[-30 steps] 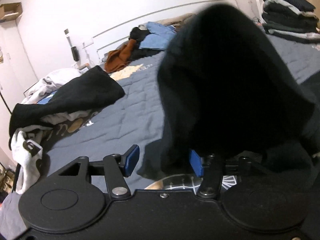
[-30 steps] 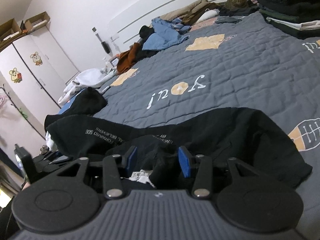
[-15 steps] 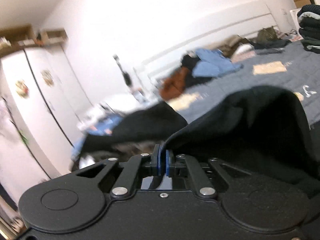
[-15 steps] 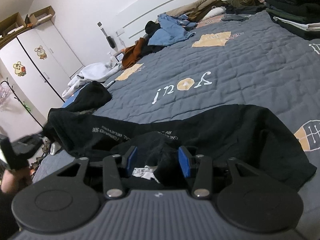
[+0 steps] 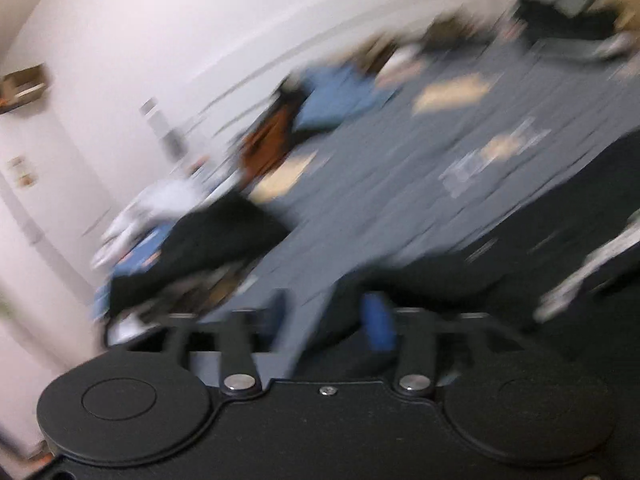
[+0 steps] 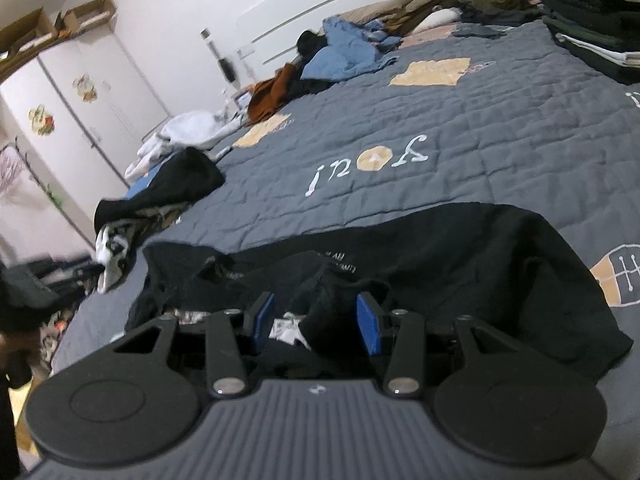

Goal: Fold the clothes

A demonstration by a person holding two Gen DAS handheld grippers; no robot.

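Observation:
A black T-shirt (image 6: 460, 248) with small white print lies spread across the grey quilt (image 6: 500, 120) near its front edge. My right gripper (image 6: 316, 320) is open, its blue pads (image 6: 368, 324) on either side of a raised fold of the shirt and a white label. The left wrist view is badly blurred. There my left gripper (image 5: 328, 316) is open low over the quilt, and the black T-shirt (image 5: 440, 276) reaches past its right finger, apparently free of the jaws.
Loose clothes lie along the bed's left and far side: a black heap (image 6: 172, 184), white items (image 6: 188, 128), a brown garment (image 6: 272, 92) and blue ones (image 6: 344, 52). A folded stack (image 6: 592, 20) stands at the far right. White wardrobes (image 6: 80, 100) stand left.
My left gripper, shut on the black cloth half a second ago, has opened, let the cloth go, and is swinging fast. The shirt's left edge now lies flatter. The right gripper has barely moved.

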